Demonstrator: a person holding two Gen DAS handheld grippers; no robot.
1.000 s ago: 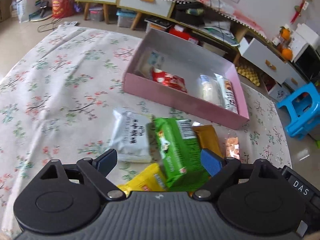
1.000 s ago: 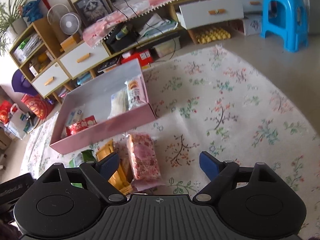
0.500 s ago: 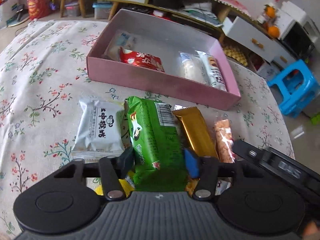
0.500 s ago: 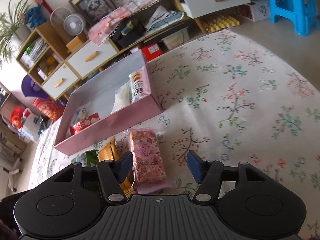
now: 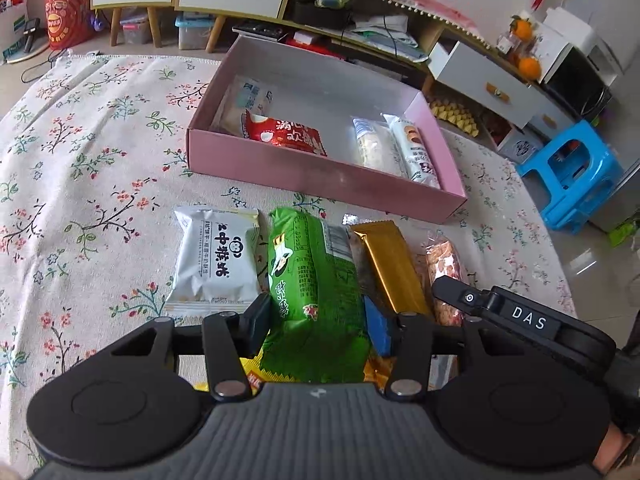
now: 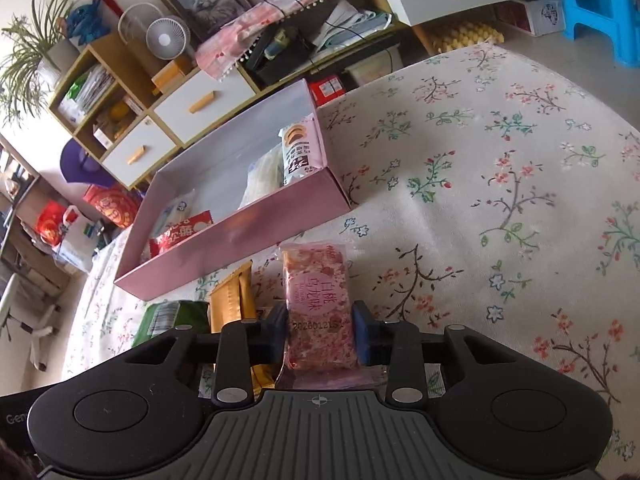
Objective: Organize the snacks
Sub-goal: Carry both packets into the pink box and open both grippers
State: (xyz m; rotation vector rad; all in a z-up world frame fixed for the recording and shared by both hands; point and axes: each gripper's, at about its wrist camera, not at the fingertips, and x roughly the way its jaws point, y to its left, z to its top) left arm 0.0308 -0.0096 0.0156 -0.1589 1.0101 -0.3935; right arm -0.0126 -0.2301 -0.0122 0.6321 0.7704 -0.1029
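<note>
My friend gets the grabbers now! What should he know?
Left gripper: jaws closing around the green snack pack.
Right gripper: jaws closing around the pink snack pack.
Both packs lie on the floral cloth in front of the pink box.
Done: four snacks are in the box.
Left: the green and pink packs, plus the white pack, gold bar and a yellow pack.

Your pink box [image 5: 320,174] sits on cream floral cloth [image 5: 100,168]; beside it, white [image 5: 216,260], green [image 5: 316,280], gold [image 5: 390,268] packets, pink-speckled one [image 6: 318,304].
</note>
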